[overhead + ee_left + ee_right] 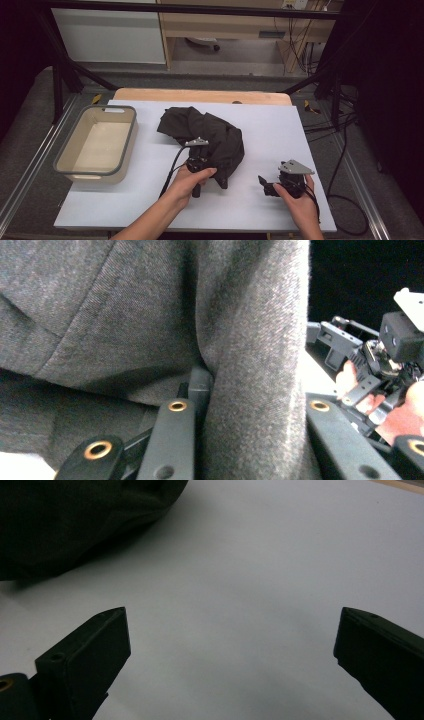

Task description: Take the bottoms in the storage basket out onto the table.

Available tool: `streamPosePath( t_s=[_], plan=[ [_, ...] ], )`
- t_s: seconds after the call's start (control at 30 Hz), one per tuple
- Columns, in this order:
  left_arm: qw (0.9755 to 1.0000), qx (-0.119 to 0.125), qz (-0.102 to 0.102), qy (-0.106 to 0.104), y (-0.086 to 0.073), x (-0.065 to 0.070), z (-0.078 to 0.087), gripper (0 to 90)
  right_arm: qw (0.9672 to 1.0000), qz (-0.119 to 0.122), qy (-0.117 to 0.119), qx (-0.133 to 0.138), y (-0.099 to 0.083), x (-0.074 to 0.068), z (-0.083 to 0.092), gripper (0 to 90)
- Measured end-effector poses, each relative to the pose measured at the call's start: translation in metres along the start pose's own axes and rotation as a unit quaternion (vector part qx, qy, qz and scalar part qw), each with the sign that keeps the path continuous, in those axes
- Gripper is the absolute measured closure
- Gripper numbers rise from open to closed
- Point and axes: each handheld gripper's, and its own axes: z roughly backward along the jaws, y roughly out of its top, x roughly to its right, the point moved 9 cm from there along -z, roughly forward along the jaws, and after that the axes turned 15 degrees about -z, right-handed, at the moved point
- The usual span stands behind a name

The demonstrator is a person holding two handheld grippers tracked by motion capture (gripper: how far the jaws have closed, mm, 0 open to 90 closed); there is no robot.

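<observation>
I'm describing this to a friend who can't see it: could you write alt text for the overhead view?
A person's left gripper pinches a crumpled dark garment lying on a white table, while the right gripper rests open and empty on the table beside it. A beige bin with a grey rim sits empty at the table's left edge.

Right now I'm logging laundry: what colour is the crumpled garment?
Dark charcoal grey garment, plain weave; left gripper view.

a dark grey garment (207, 137) lies crumpled in a heap mid-table, one fold pinched upright.
</observation>
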Motion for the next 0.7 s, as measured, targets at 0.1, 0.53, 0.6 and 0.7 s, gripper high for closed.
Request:
streamPosePath(
  t_s=[0.1,0.53,0.6,0.7],
  plan=[
    [1.0,-0.004,0.004,-0.006,-0.005,0.005,-0.002,69.8,1.0,-0.001,-0.004,-0.004,-0.001,0.001,0.0,2.6],
    [0.9996,-0.017,0.004,-0.022,-0.022,0.022,-0.007,69.7,1.0,-0.001,-0.006,-0.003,-0.001,0.002,0.0,2.6],
    [0.9997,-0.017,-0.001,-0.02,-0.023,0.022,-0.007,69.7,1.0,0.0,-0.006,-0.003,-0.001,0.001,0.0,2.6],
    [0.9997,-0.016,-0.004,-0.019,-0.024,0.022,-0.007,69.7,1.0,0.0,-0.006,-0.003,-0.001,0.001,0.0,2.6]
  ],
)
